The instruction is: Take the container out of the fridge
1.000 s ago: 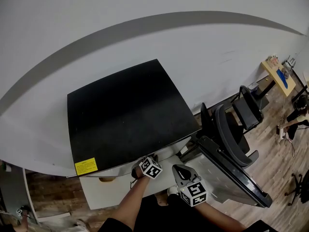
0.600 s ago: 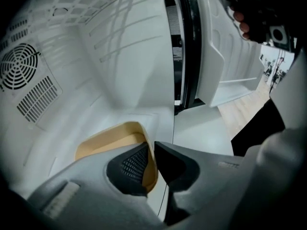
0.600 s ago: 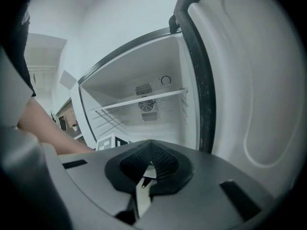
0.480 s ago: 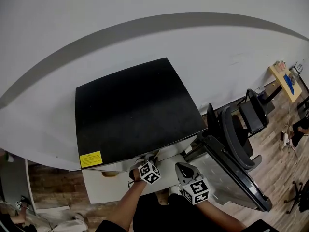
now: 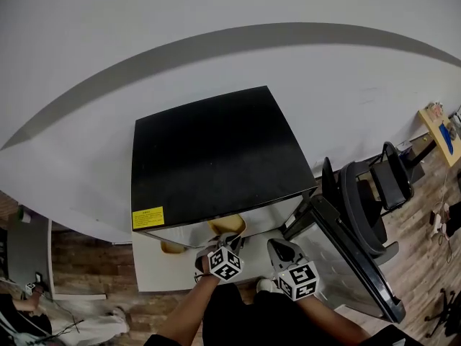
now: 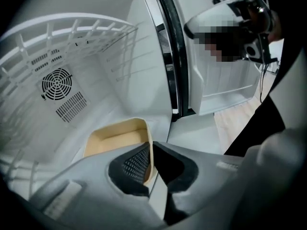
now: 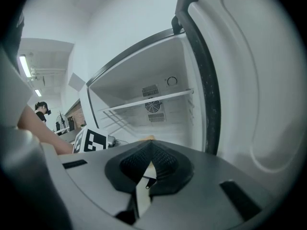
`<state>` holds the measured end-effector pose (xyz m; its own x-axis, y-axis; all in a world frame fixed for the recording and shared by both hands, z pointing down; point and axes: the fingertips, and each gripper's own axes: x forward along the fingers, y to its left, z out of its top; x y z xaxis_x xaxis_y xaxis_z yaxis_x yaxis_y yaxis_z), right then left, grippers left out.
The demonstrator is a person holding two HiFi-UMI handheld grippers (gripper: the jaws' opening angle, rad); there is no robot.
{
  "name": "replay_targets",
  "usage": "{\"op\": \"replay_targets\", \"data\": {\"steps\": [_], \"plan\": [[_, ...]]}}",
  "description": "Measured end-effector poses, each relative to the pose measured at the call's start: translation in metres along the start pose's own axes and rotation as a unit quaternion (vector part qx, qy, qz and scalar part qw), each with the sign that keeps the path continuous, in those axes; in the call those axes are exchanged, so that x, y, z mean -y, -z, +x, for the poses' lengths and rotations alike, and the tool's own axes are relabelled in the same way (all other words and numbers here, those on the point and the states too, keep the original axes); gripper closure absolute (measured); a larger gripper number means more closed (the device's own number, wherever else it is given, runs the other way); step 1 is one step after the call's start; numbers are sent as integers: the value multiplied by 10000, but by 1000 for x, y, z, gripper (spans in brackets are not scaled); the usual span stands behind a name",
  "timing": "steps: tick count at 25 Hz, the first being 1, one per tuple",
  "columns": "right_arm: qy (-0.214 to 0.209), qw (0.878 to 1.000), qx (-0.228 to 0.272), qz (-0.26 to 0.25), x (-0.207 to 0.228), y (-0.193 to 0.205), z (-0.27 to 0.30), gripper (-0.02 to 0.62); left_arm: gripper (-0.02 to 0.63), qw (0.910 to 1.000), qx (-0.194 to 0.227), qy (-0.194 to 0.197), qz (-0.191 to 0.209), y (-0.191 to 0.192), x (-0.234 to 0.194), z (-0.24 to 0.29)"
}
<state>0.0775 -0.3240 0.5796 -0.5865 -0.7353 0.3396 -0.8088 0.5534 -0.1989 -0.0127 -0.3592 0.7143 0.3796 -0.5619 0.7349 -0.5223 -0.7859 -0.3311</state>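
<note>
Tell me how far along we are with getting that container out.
Done: the fridge door stands open. In hand: the left gripper, whose fingers have just been closing, pinches the container by its wall. Left: lift it clear of the fridge. The right gripper is shut, empty.

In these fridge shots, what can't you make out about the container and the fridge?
Left gripper view: the left gripper, its jaws just closed on a wall of the container, covers its near end.
Head view: the black top of the fridge hides its inside; only the container's corner shows.
Head view: print on the yellow label is too small to read.
</note>
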Motion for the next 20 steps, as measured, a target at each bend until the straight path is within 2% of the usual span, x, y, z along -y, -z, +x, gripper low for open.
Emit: {"op": "replay_targets", "data": {"steps": [6,10,13,16,20], "plan": [[-139,9998,36,-108,-4,2,0,598,577,9983,62,-124,-564,0,8,-35],[-142,9997,106,-171,-11,-1,-2,598,577,9970,106,-216,-737,4,17,-62],[-61,9996,192,-183,-18,-4,-5,600,577,9966,192,-211,-770,8,23,-81],[49,9994,268,-235,-30,-2,-9,599,577,9976,236,-213,-619,14,32,-98],[308,9988,230,-294,-46,11,-27,599,577,9975,373,-171,-583,19,51,-125]]}}
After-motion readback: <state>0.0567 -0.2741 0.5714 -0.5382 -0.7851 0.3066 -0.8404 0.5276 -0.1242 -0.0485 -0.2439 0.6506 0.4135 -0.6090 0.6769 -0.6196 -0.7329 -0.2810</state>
